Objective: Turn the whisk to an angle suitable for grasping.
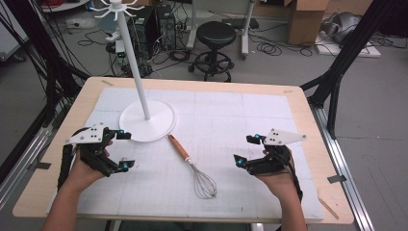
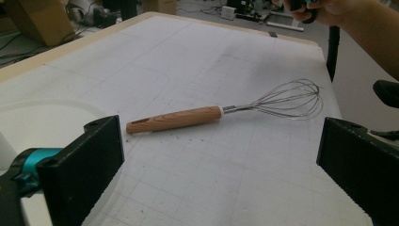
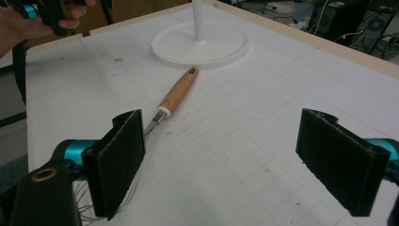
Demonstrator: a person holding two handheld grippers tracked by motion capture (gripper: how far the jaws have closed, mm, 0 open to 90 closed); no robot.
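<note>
The whisk lies flat on the white gridded mat between my two hands, touched by neither gripper; its wooden handle points up and to the left toward the round base of the white stand, with the handle's end just beside that base's rim, and its wire head lies toward my side of the table.

Starting at the left, my left gripper sits on the mat in my left hand, near the stand's base and to the left of the whisk; its jaws stand wide apart with nothing between them; in the left gripper view the two black jaws frame the whisk, which lies farther off across the mat with its wooden handle to the left and the wires to the right.

In the middle, the stand's thin pole rises from the base, with hooks at its top; the base rests on the mat.

At the right, my right gripper is in my right hand, well apart from the whisk; its jaws are also spread wide and hold nothing; in the right gripper view the wooden handle runs up toward the stand's base, while the wires pass behind the jaw at the left of that view.
</note>
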